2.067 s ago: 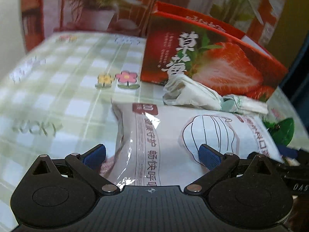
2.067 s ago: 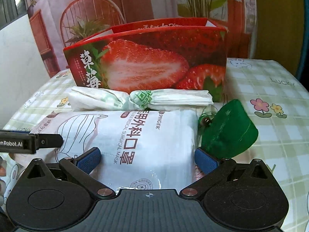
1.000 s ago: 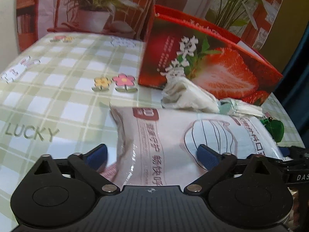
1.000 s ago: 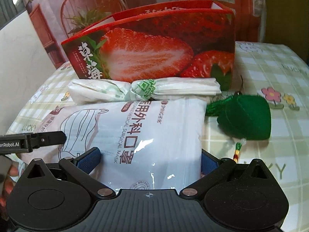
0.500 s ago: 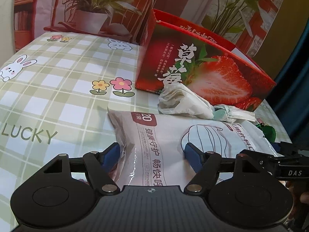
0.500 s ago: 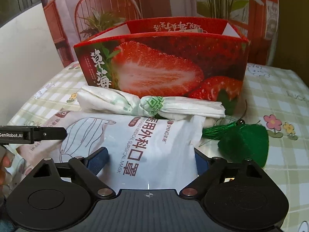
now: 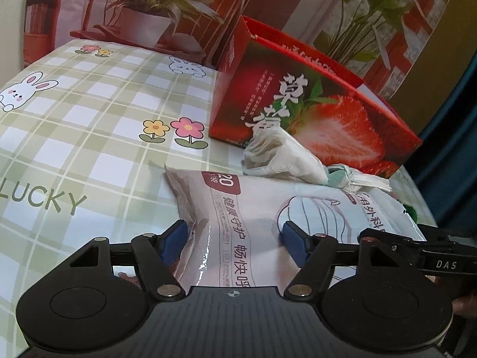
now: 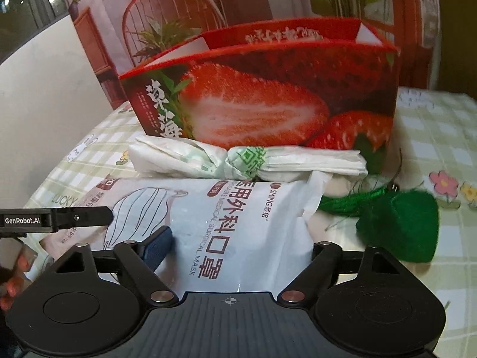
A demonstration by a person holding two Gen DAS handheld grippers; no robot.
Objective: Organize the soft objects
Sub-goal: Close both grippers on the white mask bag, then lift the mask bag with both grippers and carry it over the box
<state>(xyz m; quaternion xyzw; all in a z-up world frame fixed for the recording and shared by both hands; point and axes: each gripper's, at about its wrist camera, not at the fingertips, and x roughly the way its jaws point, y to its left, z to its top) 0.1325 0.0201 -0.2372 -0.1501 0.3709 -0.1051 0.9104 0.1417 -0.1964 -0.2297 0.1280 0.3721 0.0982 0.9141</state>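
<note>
A white pack of surgical masks lies on the checked tablecloth. My left gripper is closed on its left end, blue pads pressing the bag. My right gripper grips its right end; the left pad shows, the right pad is hidden behind the bag. A knotted white plastic bundle lies just beyond the pack. A green felt pouch with a tassel lies to the right. An open red strawberry box stands behind.
The green-checked tablecloth with flower and rabbit prints stretches left and far. A printed backdrop with a potted plant rises behind the table. The table edge drops off at the right.
Both grippers narrowed their jaws onto the mask pack's two ends. The views rose and moved a little closer to the box.
</note>
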